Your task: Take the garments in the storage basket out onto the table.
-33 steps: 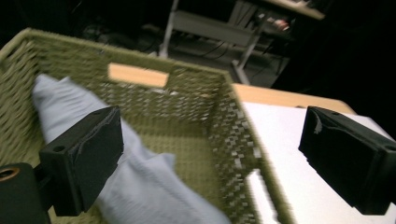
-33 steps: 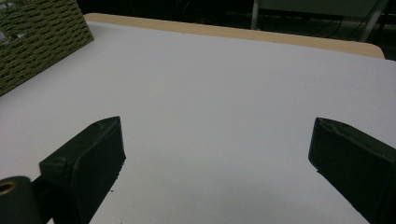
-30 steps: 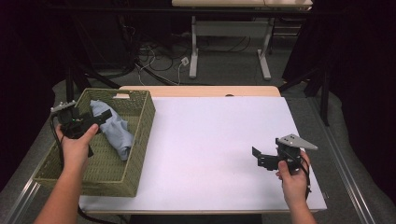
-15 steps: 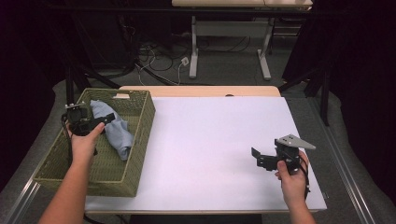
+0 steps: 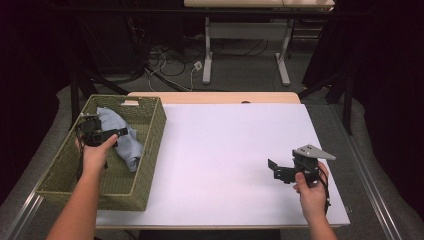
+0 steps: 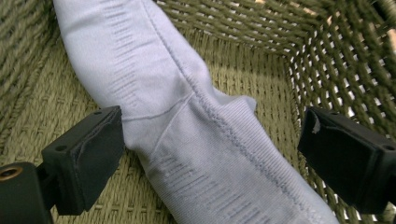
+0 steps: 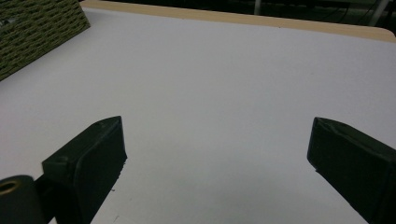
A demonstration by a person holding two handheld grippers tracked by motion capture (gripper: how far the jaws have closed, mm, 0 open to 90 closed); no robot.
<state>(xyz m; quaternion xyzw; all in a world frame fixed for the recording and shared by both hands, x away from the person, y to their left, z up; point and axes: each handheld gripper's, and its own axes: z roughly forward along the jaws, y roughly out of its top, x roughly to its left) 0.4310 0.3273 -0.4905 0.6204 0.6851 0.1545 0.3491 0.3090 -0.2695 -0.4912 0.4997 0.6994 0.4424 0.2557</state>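
Note:
A pale blue-grey garment [image 5: 124,137] lies crumpled inside the olive woven basket [image 5: 150,150] at the table's left. My left gripper [image 5: 111,135] hovers inside the basket just above the cloth, jaws open. In the left gripper view the ribbed, seamed fabric [image 6: 201,140] runs between the two spread jaws, with neither jaw closed on it. My right gripper [image 5: 275,171] stands open over the bare white tabletop [image 5: 220,150] at the right front. Nothing sits between its jaws in the right gripper view, where the white tabletop [image 7: 210,93] spreads out below.
The basket's wall [image 6: 336,60] rises close beyond the cloth. A corner of the basket [image 7: 32,32] shows at the far left of the right gripper view. Table legs and cables [image 5: 210,55] lie on the floor behind the table.
My left gripper has moved farther into the basket, toward its back, and now hangs over the cloth. The right gripper has stayed put.

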